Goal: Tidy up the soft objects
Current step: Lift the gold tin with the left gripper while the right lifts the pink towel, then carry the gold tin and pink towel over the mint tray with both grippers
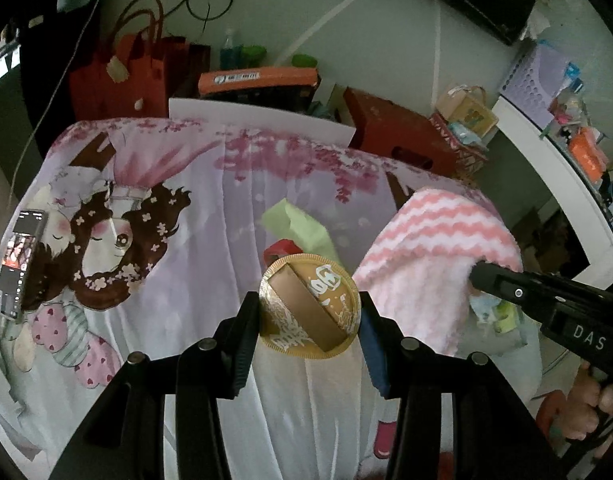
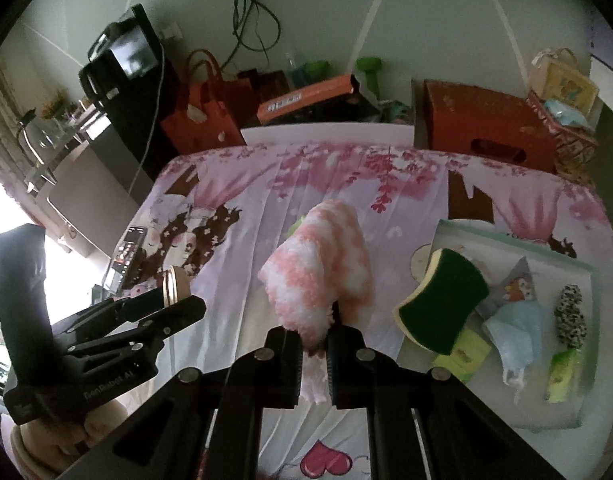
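Before you lies the table [image 2: 234, 216] under its cartoon-girl sheet, with a white tray [image 2: 518, 240] at its right side already holding a green sponge [image 2: 442, 300], a blue face mask [image 2: 514, 332] and small packets; your right tongs [image 2: 314, 356] are clamped together on one end of the pink-and-white fluffy towel [image 2: 318, 272], which hangs raised above the sheet; that thin pinch on loose pile could slip, I judge, and the trailing end could sweep the sponge off the tray as you carry it over; your left tongs [image 1: 306, 320] are clamped on a round gold tin [image 1: 309, 306], gripped by its rim only, so it may twist out; a green cloth [image 1: 298, 228] lies on the sheet beyond; both tongs point steeply down at the table.
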